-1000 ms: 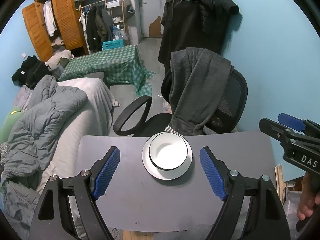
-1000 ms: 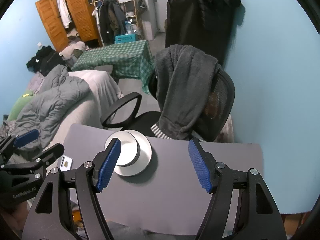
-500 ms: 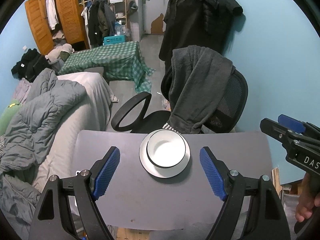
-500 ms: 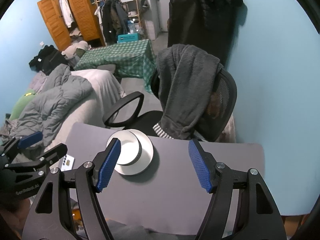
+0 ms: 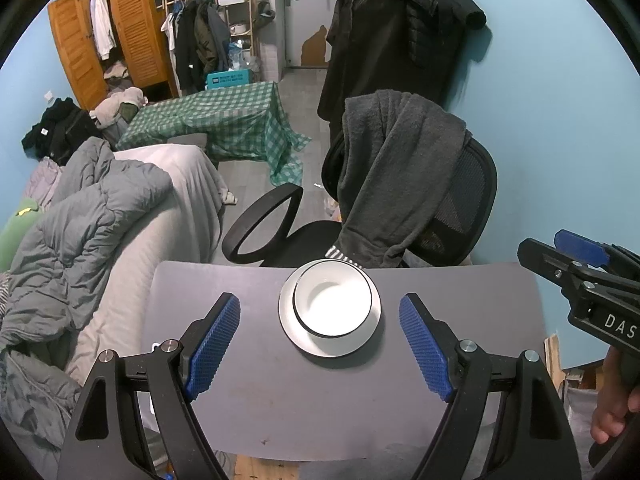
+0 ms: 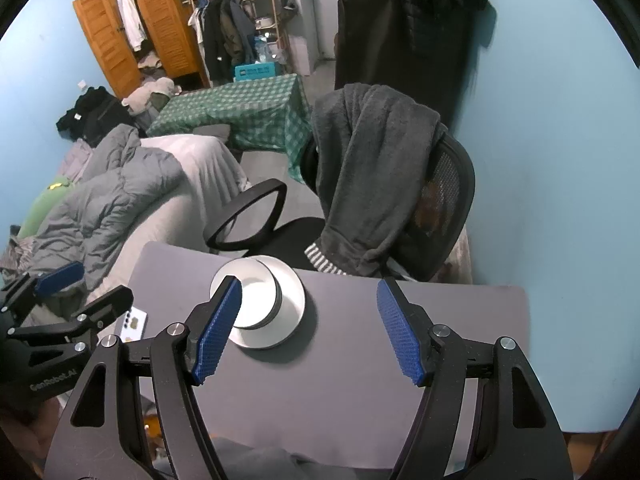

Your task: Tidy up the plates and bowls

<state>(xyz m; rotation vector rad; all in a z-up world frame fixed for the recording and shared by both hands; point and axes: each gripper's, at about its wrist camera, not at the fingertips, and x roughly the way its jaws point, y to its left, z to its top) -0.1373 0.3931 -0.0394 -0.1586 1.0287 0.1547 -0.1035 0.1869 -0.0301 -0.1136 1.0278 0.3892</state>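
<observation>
Bed, far left: rumpled grey duvet [image 5: 80, 236] over a pale sheet, running alongside the table's left edge.
Small white device [image 6: 134, 322]: lies at the table's left edge, partly behind the left gripper in the right wrist view; too small to identify.
Left gripper [image 5: 320, 340]: jaws spread wide, nothing between the blue pads [image 5: 214, 344], held above the table and clear of the crockery. Seen from its own camera, plate and bowl sit in the gap between the fingers, further out on the table.
Table [image 5: 460, 304]: grey top, bare apart from the dishes and the small device.
Plate [image 5: 290, 322]: white, flat on the table near the far edge, about mid-width.
Bowl [image 5: 334, 304]: white with a dark rim, upright on the plate, set slightly toward the plate's far side; empty inside.
Office chair [image 5: 460, 204]: black mesh back, just beyond the table's far edge, a dark grey fleece [image 5: 400, 168] draped over it, hanging down close to the plate.
Right gripper [image 6: 310, 320]: jaws released, wide apart, gripping nothing, over the table's right half. Its left pad overlaps the bowl in its own view, no contact visible.
Hand [image 5: 612, 412]: fingers wrapped on the right gripper's handle, at the left wrist view's right edge.
Wall, right: plain blue.
</observation>
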